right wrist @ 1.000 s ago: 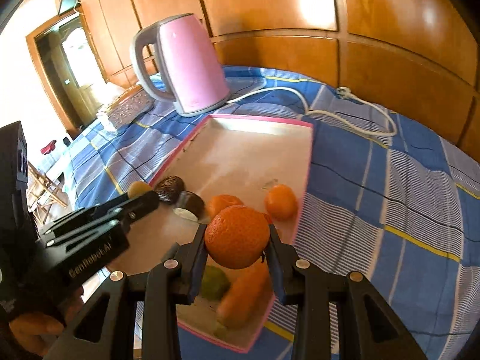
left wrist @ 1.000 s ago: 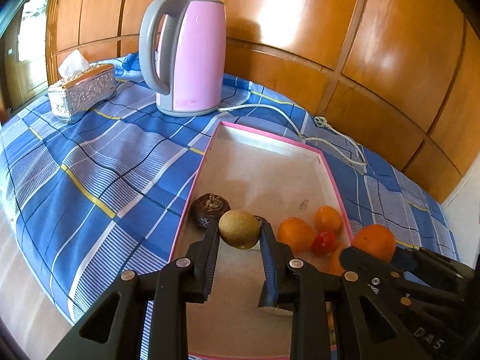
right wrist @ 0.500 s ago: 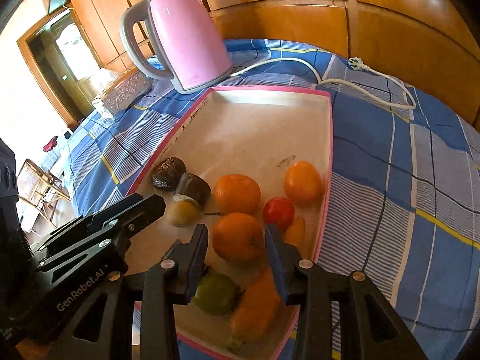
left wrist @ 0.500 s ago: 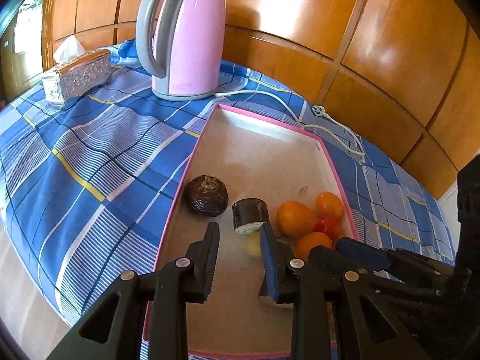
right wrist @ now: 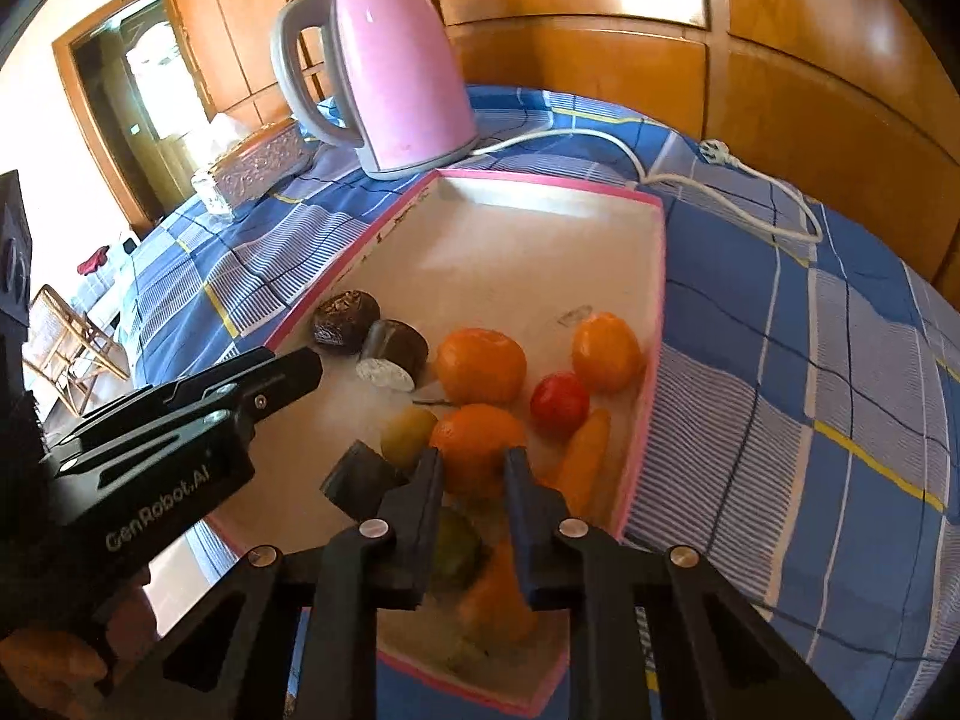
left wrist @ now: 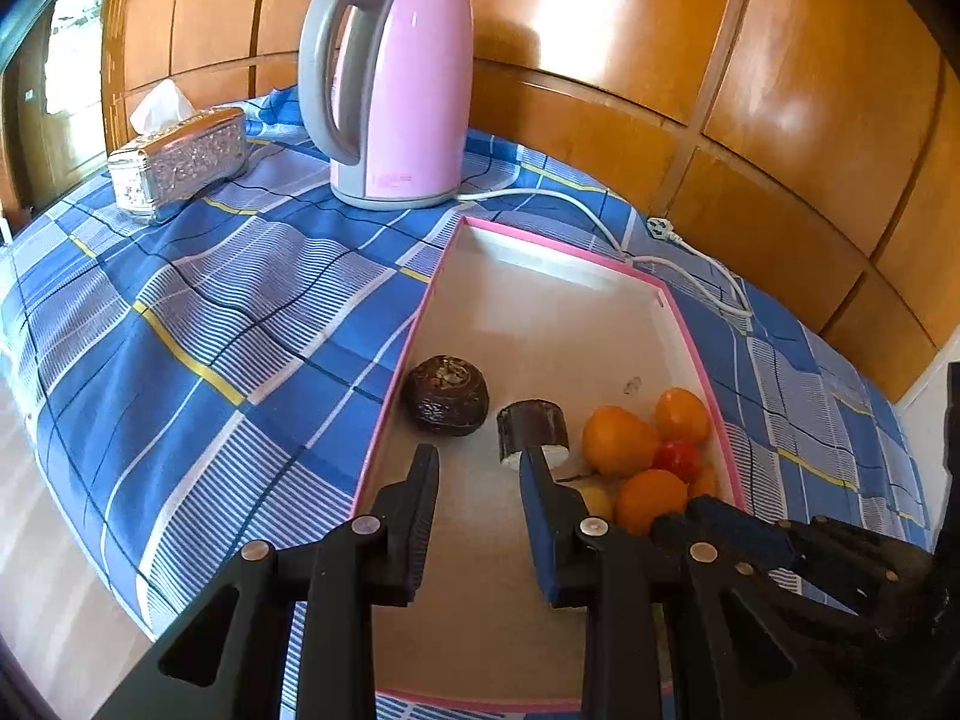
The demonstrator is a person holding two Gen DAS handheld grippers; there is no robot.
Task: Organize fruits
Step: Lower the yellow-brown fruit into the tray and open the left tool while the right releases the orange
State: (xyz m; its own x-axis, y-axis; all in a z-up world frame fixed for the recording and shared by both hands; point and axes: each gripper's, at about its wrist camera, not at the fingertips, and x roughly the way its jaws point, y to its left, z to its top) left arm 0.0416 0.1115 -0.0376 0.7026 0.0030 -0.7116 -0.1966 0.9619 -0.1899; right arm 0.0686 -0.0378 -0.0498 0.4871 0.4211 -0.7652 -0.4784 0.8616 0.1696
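Observation:
A pink-rimmed white tray point(left wrist: 684, 324) point(right wrist: 657, 276) lies on the blue plaid cloth and holds the fruit. In it lie a dark round fruit point(left wrist: 445, 395) point(right wrist: 345, 313), a dark cut piece point(left wrist: 533, 425) point(right wrist: 396, 351), a yellow-green kiwi point(right wrist: 409, 434), oranges point(left wrist: 618, 441) point(right wrist: 480, 365), a red tomato point(right wrist: 559, 402) and a carrot point(right wrist: 581, 457). My left gripper point(left wrist: 478, 461) is open and empty above the tray's near part. My right gripper point(right wrist: 472, 465) is open, just above an orange point(right wrist: 477, 441), not gripping it.
A pink electric kettle point(left wrist: 390, 90) point(right wrist: 390, 72) stands behind the tray, its white cord point(left wrist: 660, 252) trailing right. A silver tissue box point(left wrist: 180, 162) sits at the far left. Wooden panels back the table. A lime point(right wrist: 456, 546) lies under my right gripper.
Both grippers let go of their fruit: the kiwi and the orange now lie in the tray. Both grippers have drawn back slightly and stand open.

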